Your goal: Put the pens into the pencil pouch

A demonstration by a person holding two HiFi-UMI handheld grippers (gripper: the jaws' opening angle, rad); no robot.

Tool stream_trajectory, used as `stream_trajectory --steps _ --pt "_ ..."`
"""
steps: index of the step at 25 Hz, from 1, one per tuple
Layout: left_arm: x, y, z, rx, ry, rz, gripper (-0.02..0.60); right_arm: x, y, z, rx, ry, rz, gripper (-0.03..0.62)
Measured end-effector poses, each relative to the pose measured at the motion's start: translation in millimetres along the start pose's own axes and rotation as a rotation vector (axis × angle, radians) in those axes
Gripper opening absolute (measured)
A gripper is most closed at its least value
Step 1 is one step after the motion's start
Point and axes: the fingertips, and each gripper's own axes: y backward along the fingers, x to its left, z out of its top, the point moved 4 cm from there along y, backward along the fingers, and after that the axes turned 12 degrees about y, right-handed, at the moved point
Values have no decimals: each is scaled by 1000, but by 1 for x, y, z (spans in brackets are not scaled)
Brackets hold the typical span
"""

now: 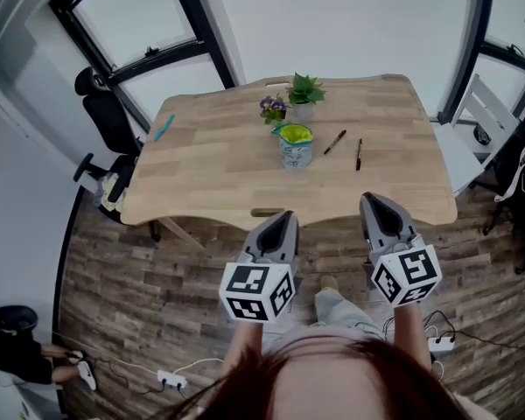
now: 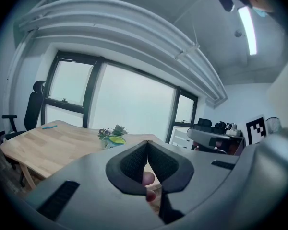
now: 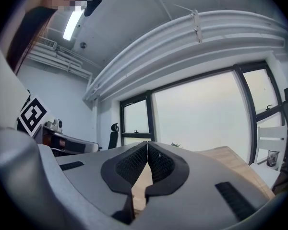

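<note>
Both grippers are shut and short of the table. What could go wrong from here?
The pouch stands upright and looks light; poking a pen in one-handed may tip it. The two pens lie flat on the table, so they may slip from the jaws. The plants just behind it could get knocked.

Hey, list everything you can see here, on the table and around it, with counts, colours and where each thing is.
table: 1, light wood, middle of the head view
pencil pouch: 1, pale blue with a yellow-green top, standing mid-table
pens: 2, dark, lying right of the pouch, apart from each other
blue item: 1, near the table's left edge; too small to identify
green plant: 1, behind the pouch
purple-flowered plant: 1, beside the green one
office chair: 1, black, left of the table
white chair: 1, right of the table
power strips: 2, white, on the floor
left gripper: grey, shut, empty
right gripper: grey, shut, empty
</note>
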Motion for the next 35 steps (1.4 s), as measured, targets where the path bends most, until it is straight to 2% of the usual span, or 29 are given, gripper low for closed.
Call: stream_trajectory --steps 12,22,28,31,35 --pt "30 -72 24 7 46 89 3 -52 -65 -12 26 -24 37 2" --pt "57 -127 31 5 185 187 9 -91 -116 -27 64 2 83 2" --pt "77 -144 24 49 255 262 44 -105 -138 -42 121 -7 99 2" --pt "86 -152 23 57 287 269 53 -110 -147 -51 143 -25 98 2" --pt "101 -170 27 73 350 244 61 -118 -161 -61 175 -37 79 2"
